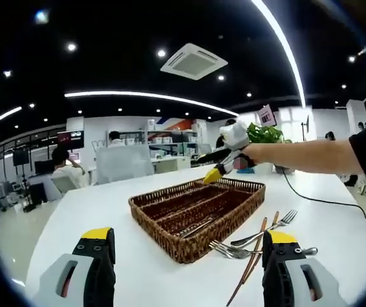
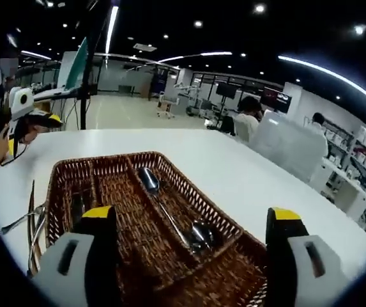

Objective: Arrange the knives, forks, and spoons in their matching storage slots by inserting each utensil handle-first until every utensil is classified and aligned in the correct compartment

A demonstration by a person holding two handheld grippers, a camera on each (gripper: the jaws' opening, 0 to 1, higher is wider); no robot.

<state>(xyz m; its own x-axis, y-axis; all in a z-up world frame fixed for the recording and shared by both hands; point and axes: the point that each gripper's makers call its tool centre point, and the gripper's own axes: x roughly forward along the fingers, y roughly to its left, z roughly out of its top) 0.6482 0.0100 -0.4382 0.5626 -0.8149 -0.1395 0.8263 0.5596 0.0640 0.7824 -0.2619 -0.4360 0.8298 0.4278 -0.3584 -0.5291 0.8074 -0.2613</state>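
Yellow-tipped jaws of the left gripper point(image 1: 186, 252) stand wide apart, holding nothing; the right gripper point(image 2: 195, 231) is likewise spread and empty above the wicker cutlery tray point(image 1: 237, 206). Loose forks point(image 1: 230, 250) and other wooden-handled utensils lie on the white table point(image 1: 106, 201) just beside the tray. Two spoons point(image 2: 149, 180) already occupy one slot. Rigid, light and slippery; probably best gripped mid-handle.

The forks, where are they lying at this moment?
In the left gripper view, the forks lie on the white table, just outside the wicker tray, near the left gripper.
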